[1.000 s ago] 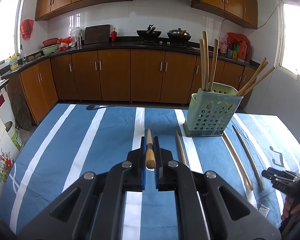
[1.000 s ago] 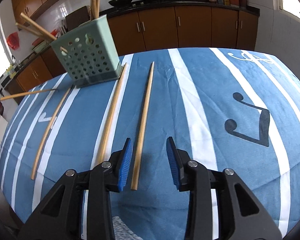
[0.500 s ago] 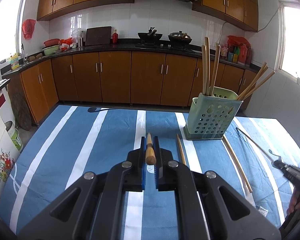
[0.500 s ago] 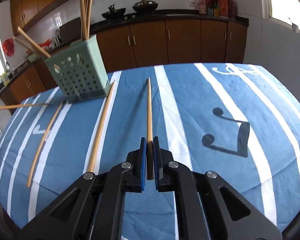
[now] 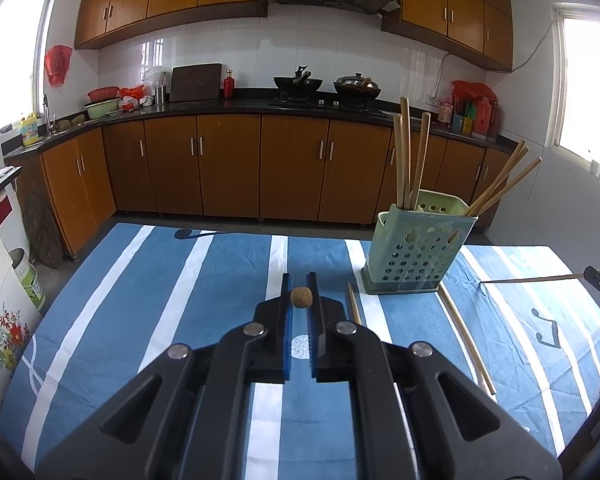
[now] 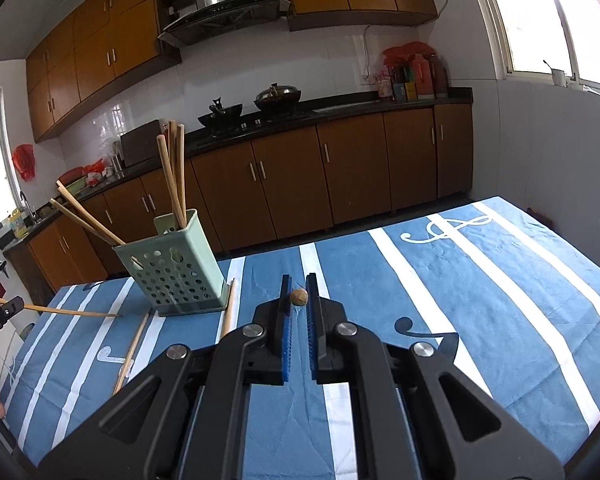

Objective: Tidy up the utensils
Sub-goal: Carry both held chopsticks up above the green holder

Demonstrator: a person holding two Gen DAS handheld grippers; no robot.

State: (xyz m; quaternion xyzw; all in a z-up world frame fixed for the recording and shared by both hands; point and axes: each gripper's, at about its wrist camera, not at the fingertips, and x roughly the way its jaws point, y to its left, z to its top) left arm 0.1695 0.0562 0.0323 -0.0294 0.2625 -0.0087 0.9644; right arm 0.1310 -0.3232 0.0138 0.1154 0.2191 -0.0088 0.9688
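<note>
With each gripper [image 5: 300,298] [image 6: 299,297] pinching one chopstick [image 5: 301,297] [image 6: 299,297] end-on, either can pivot. A tilted tip risks catching the holder [image 6: 172,268] rim.

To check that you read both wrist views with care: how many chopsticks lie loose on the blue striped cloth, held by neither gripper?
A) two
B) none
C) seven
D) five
A: two chopsticks lie on the cloth, one left of the green holder at, one right of it at; each gripper holds another.
</note>
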